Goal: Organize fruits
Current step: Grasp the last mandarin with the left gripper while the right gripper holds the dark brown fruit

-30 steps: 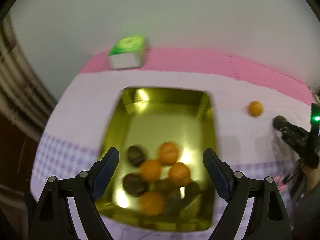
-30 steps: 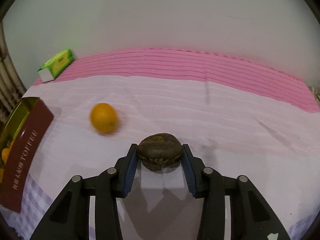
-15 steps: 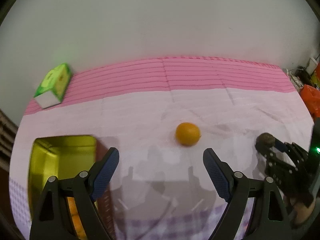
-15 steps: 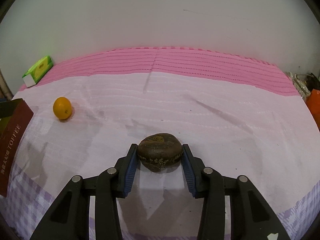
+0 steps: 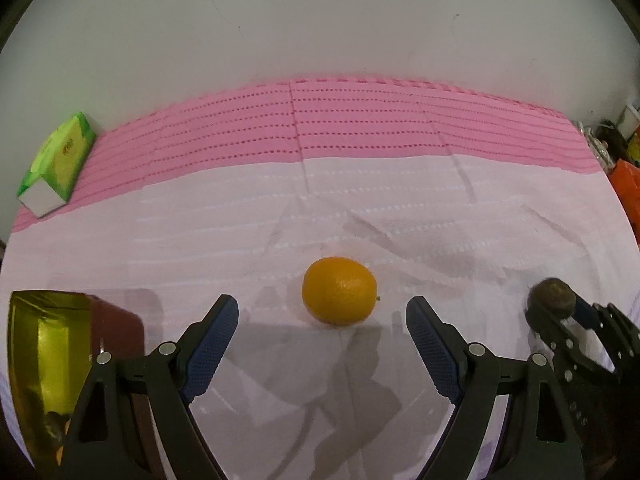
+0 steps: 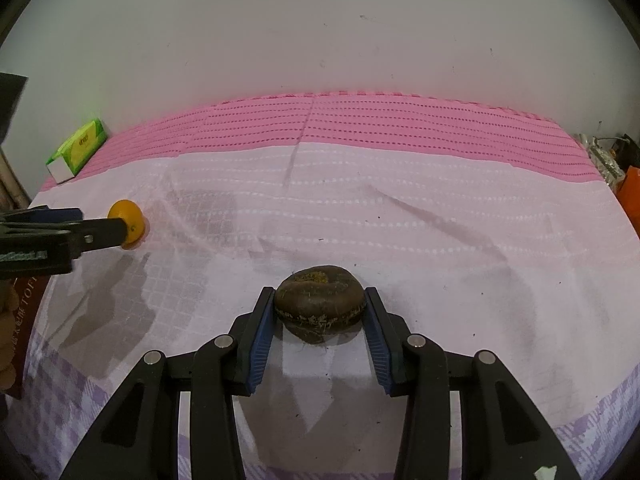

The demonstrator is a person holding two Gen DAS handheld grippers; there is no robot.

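Note:
An orange point(image 5: 339, 290) lies on the pale tablecloth just ahead of my open left gripper point(image 5: 322, 314), centred between its blue pads and apart from them. It also shows in the right wrist view point(image 6: 125, 216), half hidden behind the left gripper point(image 6: 60, 236). My right gripper point(image 6: 319, 312) is shut on a dark brown fruit point(image 6: 320, 305), held just above the cloth; it shows at the right edge of the left wrist view point(image 5: 552, 300). A gold tin point(image 5: 36, 344) with fruit inside stands at the lower left.
A green tissue pack point(image 5: 56, 164) lies at the back left on the pink cloth band point(image 5: 360, 120), against a white wall. Orange and dark clutter point(image 5: 624, 168) sits beyond the table's right edge. The tin's brown outer wall point(image 6: 24, 320) shows at the left.
My left gripper swung from over the tin rightward to the orange and closed in on it. My right gripper kept hold of the brown fruit and turned right.

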